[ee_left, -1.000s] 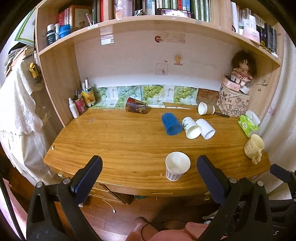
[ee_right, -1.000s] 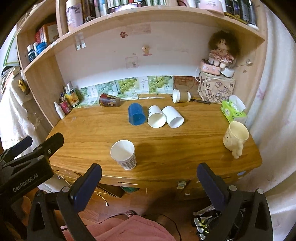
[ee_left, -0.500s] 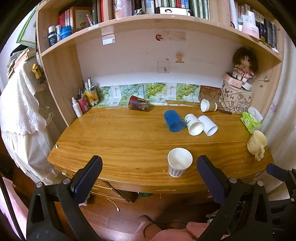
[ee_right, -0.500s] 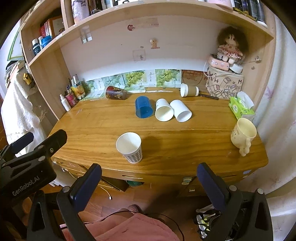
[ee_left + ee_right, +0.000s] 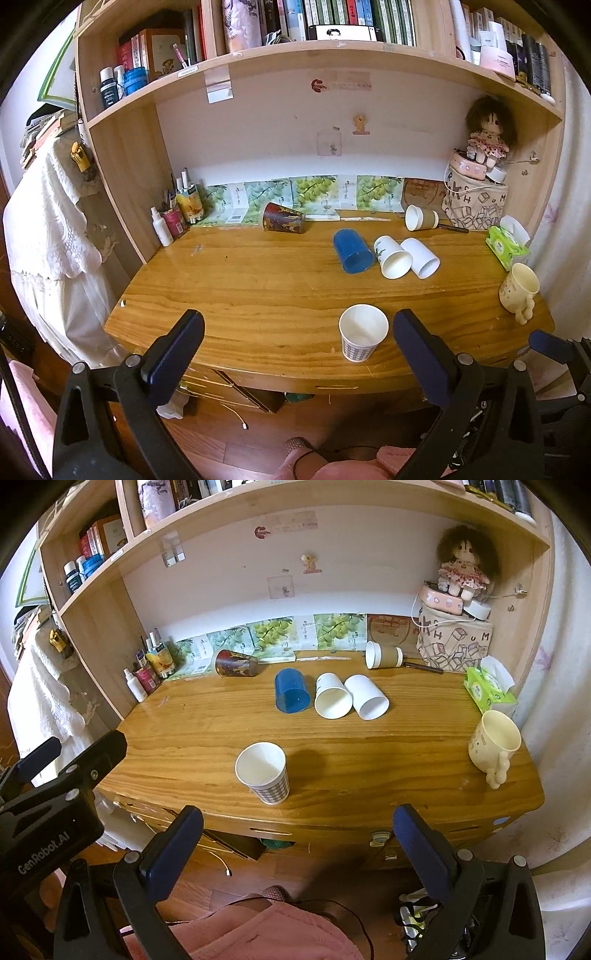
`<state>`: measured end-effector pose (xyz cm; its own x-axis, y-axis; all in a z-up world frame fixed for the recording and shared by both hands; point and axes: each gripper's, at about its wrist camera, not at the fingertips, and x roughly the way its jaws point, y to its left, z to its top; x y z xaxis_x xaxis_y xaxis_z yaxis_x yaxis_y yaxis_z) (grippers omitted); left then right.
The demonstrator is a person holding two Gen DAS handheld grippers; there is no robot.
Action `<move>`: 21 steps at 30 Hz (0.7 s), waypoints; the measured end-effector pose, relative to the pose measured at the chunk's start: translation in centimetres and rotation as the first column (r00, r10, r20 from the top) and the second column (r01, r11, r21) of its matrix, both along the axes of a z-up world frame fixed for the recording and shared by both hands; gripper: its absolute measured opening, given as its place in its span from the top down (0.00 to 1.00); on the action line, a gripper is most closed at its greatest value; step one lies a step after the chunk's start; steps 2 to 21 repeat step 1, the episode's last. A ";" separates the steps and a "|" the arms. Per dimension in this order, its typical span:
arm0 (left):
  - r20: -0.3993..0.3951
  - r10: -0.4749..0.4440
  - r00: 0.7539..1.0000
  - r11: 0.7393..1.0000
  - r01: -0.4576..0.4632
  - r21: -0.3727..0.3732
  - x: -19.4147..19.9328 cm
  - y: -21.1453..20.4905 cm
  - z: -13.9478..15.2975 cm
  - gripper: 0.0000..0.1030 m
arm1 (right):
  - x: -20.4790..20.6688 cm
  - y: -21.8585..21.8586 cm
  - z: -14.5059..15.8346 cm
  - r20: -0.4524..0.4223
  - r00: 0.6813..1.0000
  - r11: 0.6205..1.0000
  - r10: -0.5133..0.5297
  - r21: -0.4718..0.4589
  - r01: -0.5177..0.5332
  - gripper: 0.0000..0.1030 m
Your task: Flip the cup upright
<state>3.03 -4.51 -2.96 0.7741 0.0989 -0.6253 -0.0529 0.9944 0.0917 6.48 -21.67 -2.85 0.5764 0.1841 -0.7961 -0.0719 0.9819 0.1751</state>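
Note:
A checked paper cup stands upright near the desk's front edge. A blue cup, two white cups, a dark red cup and a brown-sleeved cup lie on their sides further back. A cream mug stands upright at the right edge. My left gripper is open and empty, in front of the desk edge. My right gripper is open and empty, below the desk front.
The wooden desk sits under shelves of books. Bottles stand at the back left. A patterned box with a doll and a green tissue pack are at the back right. A white cloth hangs at the left.
Both grippers have drawn back and up from the desk, so the desk looks smaller and lower. The cups have not moved.

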 end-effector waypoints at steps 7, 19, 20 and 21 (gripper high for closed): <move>0.001 0.001 1.000 1.000 -0.001 0.001 0.0 0.0 0.0 0.01 | 0.0 0.0 0.0 0.000 1.000 1.000 0.002 0.002 -0.002 0.00; 0.001 0.001 1.000 1.000 -0.001 0.001 0.0 0.0 0.0 0.01 | 0.0 0.0 0.0 0.000 1.000 1.000 0.002 0.002 -0.002 0.00; 0.001 0.001 1.000 1.000 -0.001 0.001 0.0 0.0 0.0 0.01 | 0.0 0.0 0.0 0.000 1.000 1.000 0.002 0.002 -0.002 0.00; 0.001 0.001 1.000 1.000 -0.001 0.001 0.0 0.0 0.0 0.01 | 0.0 0.0 0.0 0.000 1.000 1.000 0.002 0.002 -0.002 0.00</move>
